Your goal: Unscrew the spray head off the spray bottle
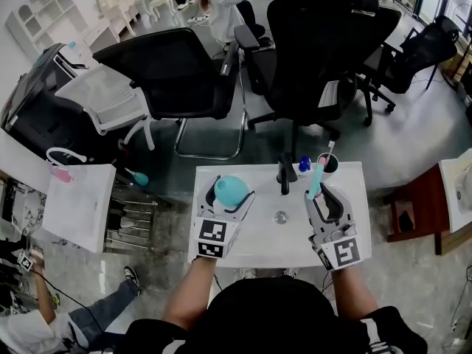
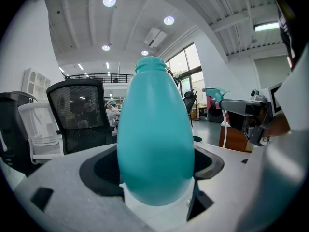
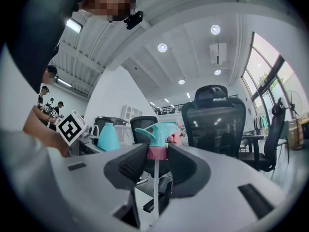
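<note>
The teal spray bottle [image 1: 230, 189] has a bare, open neck and stands between the jaws of my left gripper [image 1: 230, 198], which is shut on its round body [image 2: 154, 134]. My right gripper [image 1: 318, 192] is shut on the spray head [image 1: 317, 177], apart from the bottle and to its right. In the right gripper view the pads clamp the pink collar [image 3: 157, 152]. The teal trigger nozzle [image 3: 157, 131] sits above it and the white dip tube [image 3: 155, 192] hangs free below. The bottle [image 3: 108, 137] shows at the left of that view, the spray head [image 2: 215, 94] at the right of the left gripper view.
Both grippers hover over a small white table [image 1: 258, 238] that carries a black upright object [image 1: 285, 174], a blue cap [image 1: 304, 164], a dark cup [image 1: 330, 165] and a small round metal piece [image 1: 280, 216]. Black office chairs [image 1: 177, 72] stand beyond it. A white side table [image 1: 77, 205] is at the left.
</note>
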Available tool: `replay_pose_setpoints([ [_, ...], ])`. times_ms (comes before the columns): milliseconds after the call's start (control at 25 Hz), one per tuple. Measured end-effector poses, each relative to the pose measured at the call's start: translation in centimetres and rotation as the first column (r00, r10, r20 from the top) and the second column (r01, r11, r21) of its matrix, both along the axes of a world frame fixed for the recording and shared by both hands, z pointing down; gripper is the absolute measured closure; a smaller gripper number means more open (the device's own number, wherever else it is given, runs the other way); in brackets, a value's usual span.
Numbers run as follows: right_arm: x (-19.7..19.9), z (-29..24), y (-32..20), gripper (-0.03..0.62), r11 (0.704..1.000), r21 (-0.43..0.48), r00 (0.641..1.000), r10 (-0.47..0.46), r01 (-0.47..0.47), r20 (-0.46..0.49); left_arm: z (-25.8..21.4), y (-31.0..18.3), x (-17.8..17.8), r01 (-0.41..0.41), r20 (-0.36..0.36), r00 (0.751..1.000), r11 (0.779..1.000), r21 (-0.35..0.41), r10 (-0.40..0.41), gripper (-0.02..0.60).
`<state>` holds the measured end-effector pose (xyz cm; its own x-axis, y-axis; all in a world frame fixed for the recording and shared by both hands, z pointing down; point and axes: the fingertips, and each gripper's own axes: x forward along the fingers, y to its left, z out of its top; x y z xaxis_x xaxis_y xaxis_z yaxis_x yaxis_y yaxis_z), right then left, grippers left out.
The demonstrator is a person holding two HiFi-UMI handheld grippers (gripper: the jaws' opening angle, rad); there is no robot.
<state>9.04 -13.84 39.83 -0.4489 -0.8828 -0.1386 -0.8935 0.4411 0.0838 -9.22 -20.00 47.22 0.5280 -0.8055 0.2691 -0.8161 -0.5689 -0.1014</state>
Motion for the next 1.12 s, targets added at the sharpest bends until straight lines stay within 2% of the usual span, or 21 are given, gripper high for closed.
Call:
replay_pose_setpoints([
  [1120,0.3,-0.2,0.2,0.457,1.0,0.018,1.0,0.001,-0.001,-0.01,0.9,1.1,2.5,-0.059,0.017,0.998,0.998,-0.023,0.059,0.172],
])
